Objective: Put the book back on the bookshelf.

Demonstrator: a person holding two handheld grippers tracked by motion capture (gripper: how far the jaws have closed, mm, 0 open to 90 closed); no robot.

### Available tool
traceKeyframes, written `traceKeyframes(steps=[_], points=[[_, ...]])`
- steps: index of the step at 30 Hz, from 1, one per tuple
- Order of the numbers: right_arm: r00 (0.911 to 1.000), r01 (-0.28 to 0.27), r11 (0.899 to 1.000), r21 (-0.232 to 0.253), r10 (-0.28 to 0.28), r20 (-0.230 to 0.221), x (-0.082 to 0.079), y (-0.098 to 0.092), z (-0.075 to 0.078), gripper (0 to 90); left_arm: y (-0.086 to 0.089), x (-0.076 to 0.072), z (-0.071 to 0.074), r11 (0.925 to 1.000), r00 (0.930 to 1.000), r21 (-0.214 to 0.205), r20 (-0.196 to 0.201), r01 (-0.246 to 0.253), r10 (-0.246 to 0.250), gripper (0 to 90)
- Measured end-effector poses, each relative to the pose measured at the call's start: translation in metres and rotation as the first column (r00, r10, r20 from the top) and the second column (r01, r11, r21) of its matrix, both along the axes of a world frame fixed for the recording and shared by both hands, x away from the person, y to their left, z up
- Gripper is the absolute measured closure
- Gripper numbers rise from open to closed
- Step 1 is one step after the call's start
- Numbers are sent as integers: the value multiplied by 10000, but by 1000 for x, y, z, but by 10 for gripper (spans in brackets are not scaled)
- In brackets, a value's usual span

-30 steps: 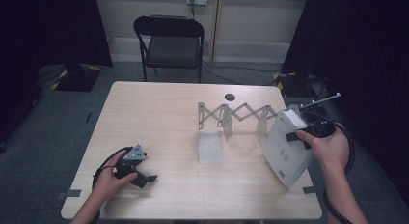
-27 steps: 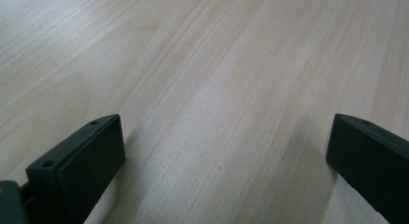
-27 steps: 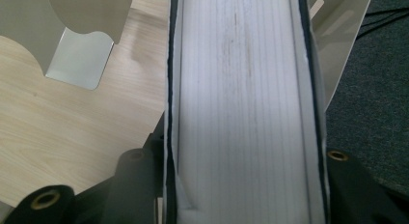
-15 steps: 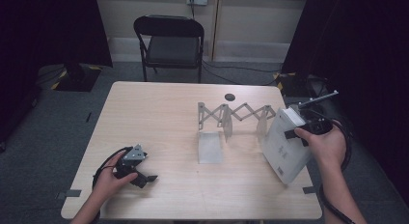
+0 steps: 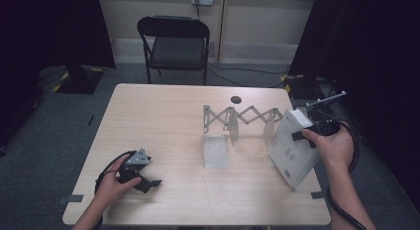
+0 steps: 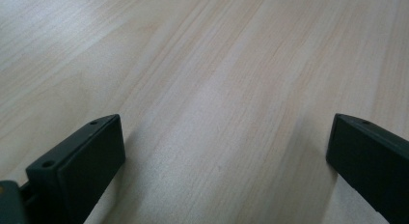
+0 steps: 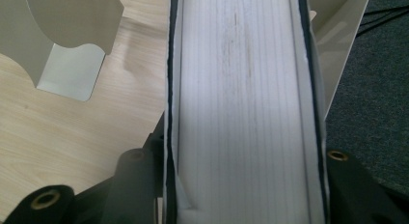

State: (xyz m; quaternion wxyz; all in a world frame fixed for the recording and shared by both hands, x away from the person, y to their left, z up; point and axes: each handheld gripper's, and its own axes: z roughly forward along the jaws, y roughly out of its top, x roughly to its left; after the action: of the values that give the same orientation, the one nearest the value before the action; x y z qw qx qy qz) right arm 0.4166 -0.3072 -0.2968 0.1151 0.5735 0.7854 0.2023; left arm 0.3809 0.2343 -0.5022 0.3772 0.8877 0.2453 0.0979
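A thick white book (image 5: 291,149) stands tilted over the table's right edge, with my right gripper (image 5: 317,129) shut on its upper part. In the right gripper view the book's page edge (image 7: 241,89) runs up between the two black jaws of my right gripper (image 7: 241,168), which press on its covers. The metal accordion book rack (image 5: 242,116) stands just left of the book, one of its plates (image 7: 72,35) close beside it. My left gripper (image 5: 143,178) rests on the table near the front left, and in its own view it (image 6: 224,151) is open over bare wood.
A flat base plate (image 5: 216,151) of the rack lies mid-table. A small dark disc (image 5: 236,99) sits near the far edge. A black folding chair (image 5: 176,44) stands behind the table. Dark carpet (image 7: 376,89) lies beyond the table's right edge.
My right gripper has edged the book slightly towards the rack. The left gripper has stayed put.
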Motion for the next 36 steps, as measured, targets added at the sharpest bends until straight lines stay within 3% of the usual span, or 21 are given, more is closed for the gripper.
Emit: traceKeyframes(steps=[36], points=[[9991, 389, 9992, -41, -388, 143, 18, 0, -1, 529, 0, 0, 0, 10000, 10000, 2, 0, 5, -5, 0]])
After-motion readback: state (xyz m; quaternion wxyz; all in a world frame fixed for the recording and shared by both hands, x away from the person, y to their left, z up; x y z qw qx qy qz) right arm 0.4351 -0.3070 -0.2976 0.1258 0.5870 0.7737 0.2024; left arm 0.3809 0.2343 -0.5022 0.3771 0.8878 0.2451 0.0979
